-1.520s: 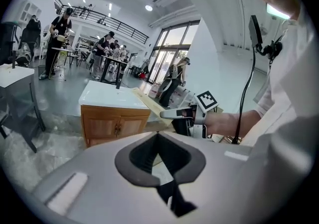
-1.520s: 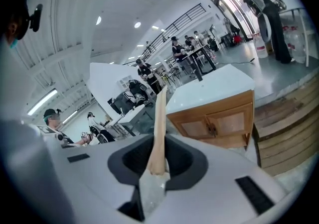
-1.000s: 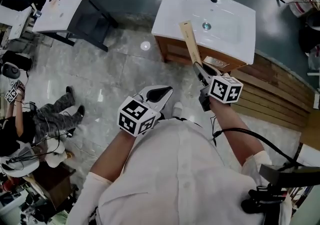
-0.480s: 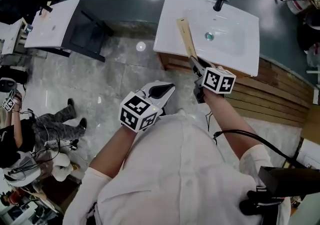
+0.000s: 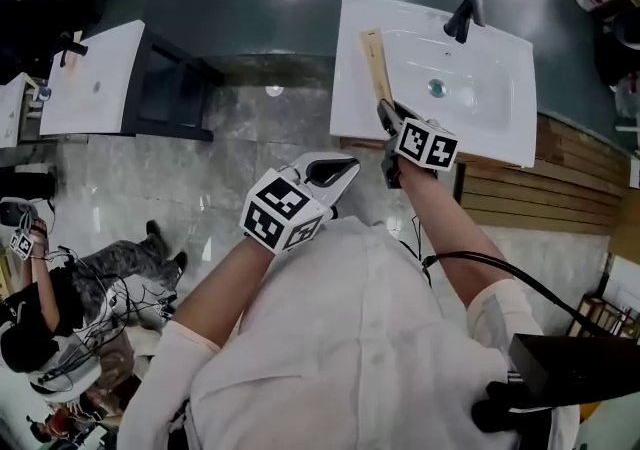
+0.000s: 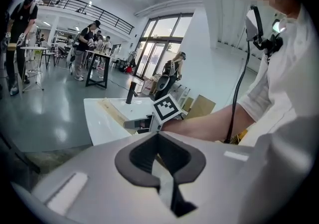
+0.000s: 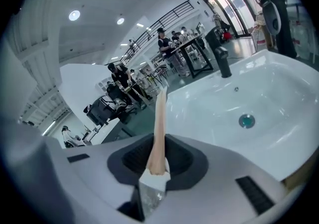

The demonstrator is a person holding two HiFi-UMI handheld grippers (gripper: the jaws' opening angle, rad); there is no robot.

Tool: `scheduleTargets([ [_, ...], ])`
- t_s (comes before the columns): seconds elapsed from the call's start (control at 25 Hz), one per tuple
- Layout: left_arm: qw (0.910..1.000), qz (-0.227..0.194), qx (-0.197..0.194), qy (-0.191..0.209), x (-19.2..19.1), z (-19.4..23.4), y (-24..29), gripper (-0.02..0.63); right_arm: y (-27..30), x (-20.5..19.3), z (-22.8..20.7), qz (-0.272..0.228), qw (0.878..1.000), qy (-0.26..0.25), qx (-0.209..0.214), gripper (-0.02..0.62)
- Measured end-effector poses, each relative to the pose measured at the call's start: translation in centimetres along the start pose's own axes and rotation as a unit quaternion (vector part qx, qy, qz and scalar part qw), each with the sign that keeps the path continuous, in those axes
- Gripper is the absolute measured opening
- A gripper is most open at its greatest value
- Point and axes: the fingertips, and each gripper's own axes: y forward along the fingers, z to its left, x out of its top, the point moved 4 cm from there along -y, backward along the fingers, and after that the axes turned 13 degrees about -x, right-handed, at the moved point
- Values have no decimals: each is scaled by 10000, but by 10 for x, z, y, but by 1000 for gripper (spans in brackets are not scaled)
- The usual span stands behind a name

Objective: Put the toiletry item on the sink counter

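Over the sink counter, right claw clamps toiletry box.

The sink counter looks glossy, its faucet matt black, the toiletry item seemingly cardboard.

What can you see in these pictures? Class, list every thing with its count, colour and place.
sink counter: one, white, straight ahead
faucet: one, black, back rim of the basin
drain: one, metallic, basin floor
toiletry item: one, tan, long and flat, over the counter's left side
second sink: one, white, far left
seated person: one, dark clothes, floor at lower left
left gripper: one, white, fingers together, empty, short of the counter
right gripper: one, white, fingers closed on the toiletry item
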Motion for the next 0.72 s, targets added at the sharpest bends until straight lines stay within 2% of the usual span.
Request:
scheduleTargets([
  [0.2,9998,170,-84,8,3,36,-22,6,47,1,11,77,9988,279,-384,65],
  [0.72,9996,152,-112,-198,3,90,-55,6,100,1,15,235,9939,213,-1052,66],
])
